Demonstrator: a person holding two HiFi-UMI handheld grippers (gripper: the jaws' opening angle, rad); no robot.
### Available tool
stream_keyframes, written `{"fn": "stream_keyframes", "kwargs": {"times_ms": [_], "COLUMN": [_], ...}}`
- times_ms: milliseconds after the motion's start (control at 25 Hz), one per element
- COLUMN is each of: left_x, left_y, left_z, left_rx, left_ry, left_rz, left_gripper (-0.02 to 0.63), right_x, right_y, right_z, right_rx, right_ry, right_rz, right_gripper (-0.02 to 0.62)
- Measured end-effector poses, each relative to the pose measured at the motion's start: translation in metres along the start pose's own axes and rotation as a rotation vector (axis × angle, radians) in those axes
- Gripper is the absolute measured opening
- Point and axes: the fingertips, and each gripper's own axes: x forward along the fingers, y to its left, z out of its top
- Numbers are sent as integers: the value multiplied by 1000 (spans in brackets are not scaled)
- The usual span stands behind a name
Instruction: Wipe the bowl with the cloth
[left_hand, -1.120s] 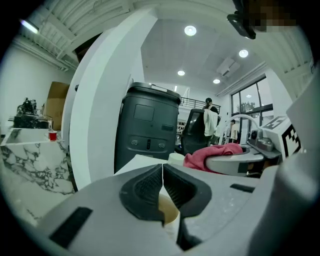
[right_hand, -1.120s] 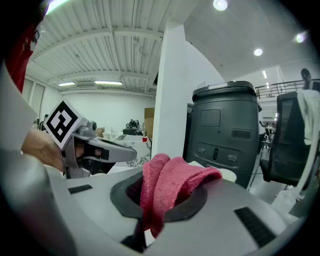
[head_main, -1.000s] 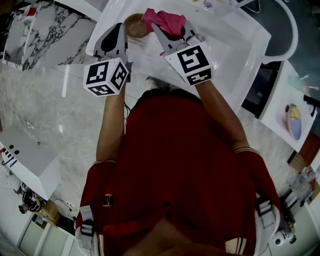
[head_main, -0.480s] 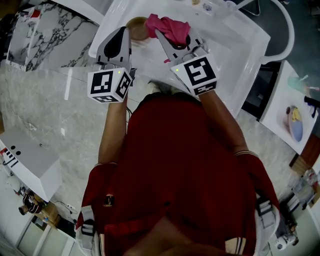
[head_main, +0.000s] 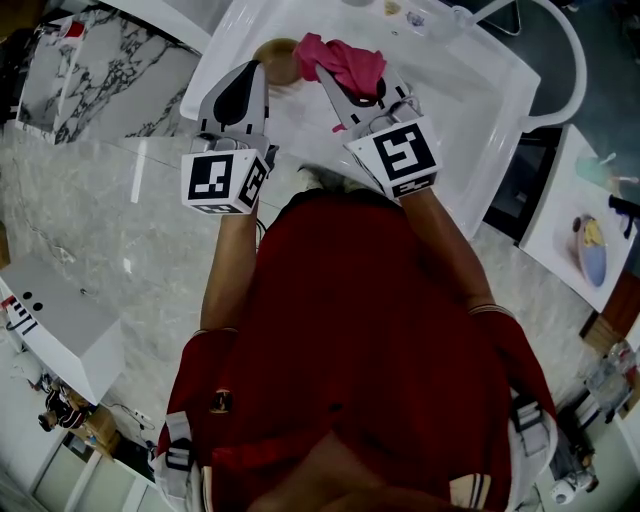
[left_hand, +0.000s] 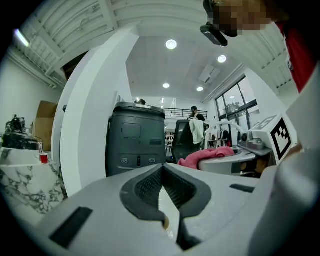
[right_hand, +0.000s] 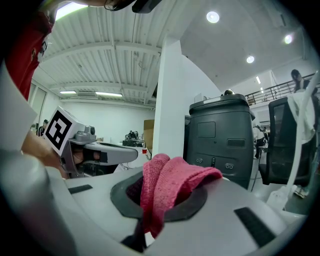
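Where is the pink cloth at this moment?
The pink cloth is at top centre of the head view, clamped in the right gripper, just right of the brown bowl.

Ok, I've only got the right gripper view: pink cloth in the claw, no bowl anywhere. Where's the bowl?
Observer: The tan bowl is over the white sink, at the tip of the left claw, just left of the cloth.
Operator: Is the left claw holding it?
Observer: It looks so: the left gripper view shows the jaws closed, with a tan sliver low between them.
Operator: Is the cloth on the bowl?
Observer: In the head view the cloth's left edge overlaps the bowl's rim; whether they touch I cannot tell.
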Motion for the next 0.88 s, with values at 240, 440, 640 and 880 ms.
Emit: {"fn": "stream_keyframes", "kwargs": {"times_ms": [240,440,640,880], "left_x": [0,3,4,6], "left_y": [-2,-6,-7,-8], "left_z": [0,0,1,1], "left_rx": [5,8,15,14], "left_ry": [-3,-5,-6,-6], "left_rz": [-3,-10,-16,-16], "left_gripper": [6,6,6,6], "right_x": [-1,-2,-2,-3], "right_y": [0,-3,-4,-6], "right_z": [0,0,1,0], "right_rx": [-6,-6,-4,-6], "right_ry": [-5,-9,-13,-16], "right_rz": [2,0,-2,0], "right_gripper": [29,29,29,29]}}
